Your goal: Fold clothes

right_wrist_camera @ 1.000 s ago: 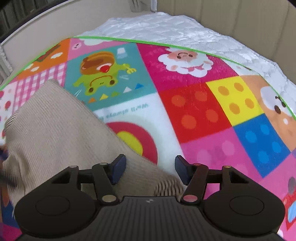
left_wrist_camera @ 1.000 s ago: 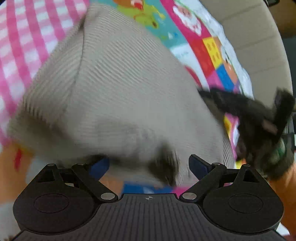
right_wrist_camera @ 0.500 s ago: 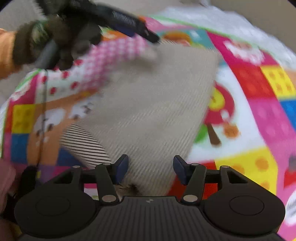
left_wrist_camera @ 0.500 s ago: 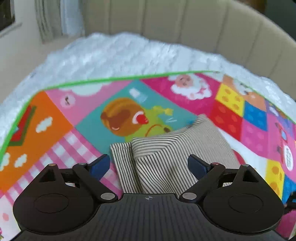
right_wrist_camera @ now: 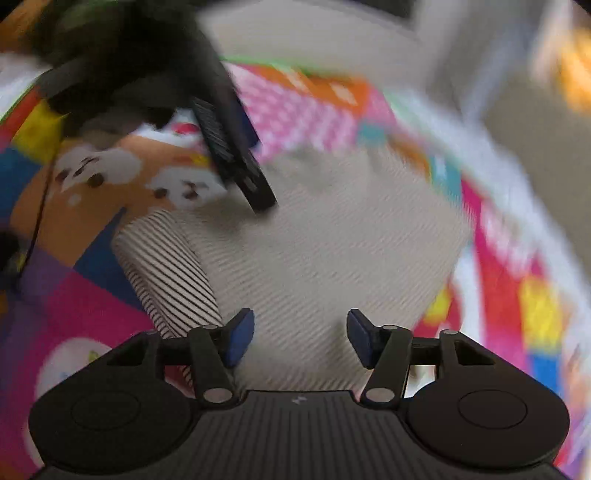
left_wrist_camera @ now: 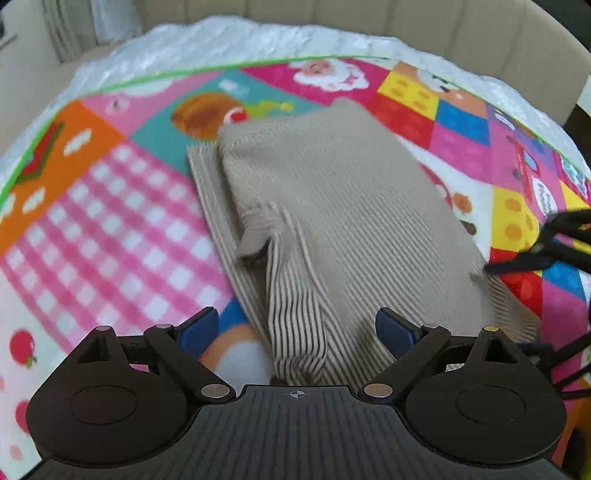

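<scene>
**Left wrist view: folded striped garment on a patchwork play mat, both grippers empty**

The left wrist view shows the left gripper [left_wrist_camera: 295, 328] with its blue-padded fingers [left_wrist_camera: 197, 326] spread wide, holding nothing. Between and beyond them lies a beige ribbed garment [left_wrist_camera: 343, 218], folded into a rough rectangle. A lower layer with dark stripes [left_wrist_camera: 299, 328] shows at its near end, and a narrow ribbed edge sticks out along its left side. The garment rests on a brightly coloured cartoon play mat [left_wrist_camera: 110, 229] with a green border, spread over a white quilted bed cover [left_wrist_camera: 258, 40]. A beige padded headboard [left_wrist_camera: 443, 18] rises behind. At the right edge, the black tip of the right gripper [left_wrist_camera: 543, 251] reaches the garment's right side; contact cannot be judged.

The right wrist view is motion-blurred. The right gripper [right_wrist_camera: 300, 334] has its fingers [right_wrist_camera: 242, 332] spread apart over the garment [right_wrist_camera: 332, 258], gripping nothing. The left gripper [right_wrist_camera: 236, 158], held in a dark gloved hand [right_wrist_camera: 122, 59], points down at the garment's far edge.
</scene>
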### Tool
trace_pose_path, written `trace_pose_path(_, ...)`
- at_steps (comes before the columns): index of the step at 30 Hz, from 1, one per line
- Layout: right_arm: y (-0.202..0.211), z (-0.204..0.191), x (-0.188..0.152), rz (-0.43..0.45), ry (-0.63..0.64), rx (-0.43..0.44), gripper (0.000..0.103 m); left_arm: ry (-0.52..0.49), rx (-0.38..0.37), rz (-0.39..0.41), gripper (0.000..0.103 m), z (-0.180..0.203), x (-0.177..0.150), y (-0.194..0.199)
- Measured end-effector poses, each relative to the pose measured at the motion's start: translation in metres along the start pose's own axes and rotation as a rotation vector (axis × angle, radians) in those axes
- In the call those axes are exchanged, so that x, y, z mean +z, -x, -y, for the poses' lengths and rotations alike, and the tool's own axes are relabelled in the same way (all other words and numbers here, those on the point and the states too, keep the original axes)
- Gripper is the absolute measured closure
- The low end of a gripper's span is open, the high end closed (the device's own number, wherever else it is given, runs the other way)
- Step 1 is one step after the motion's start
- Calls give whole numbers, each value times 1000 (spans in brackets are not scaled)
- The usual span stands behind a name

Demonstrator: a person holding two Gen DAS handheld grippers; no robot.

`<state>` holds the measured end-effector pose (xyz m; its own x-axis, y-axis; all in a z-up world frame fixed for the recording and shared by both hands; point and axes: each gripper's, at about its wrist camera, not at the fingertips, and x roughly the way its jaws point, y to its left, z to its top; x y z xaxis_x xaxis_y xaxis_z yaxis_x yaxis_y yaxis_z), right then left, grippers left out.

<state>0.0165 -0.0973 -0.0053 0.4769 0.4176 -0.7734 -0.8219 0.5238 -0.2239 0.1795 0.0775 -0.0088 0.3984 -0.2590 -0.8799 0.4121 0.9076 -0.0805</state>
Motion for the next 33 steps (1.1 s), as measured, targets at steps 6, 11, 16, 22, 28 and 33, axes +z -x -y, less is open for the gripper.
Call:
trace_pose_path(6,10,-33,4,76,125,43,41,20,-12,-6,7,-6,-1,2)
trace_pose_path(11,3,-40,4,62,167,43,39,29,-18,-8,7,-7,-1,1)
trace_pose_path(16,-6,-45,3,5,180,85,39,50,-21,-13,6,-12,-1,0)
trace_pose_path(22,-2,-49,1,31,166,94,37,90,12,7,5,-30,-2,6)
trace_pose_path(28,-12,-85,-12,42,359,20,30,127,44,33,5,-51,-12,14)
trace_pose_path(33,-15,-77,-7,41,389,9,61,6,-17,139,5,-44,-23,36)
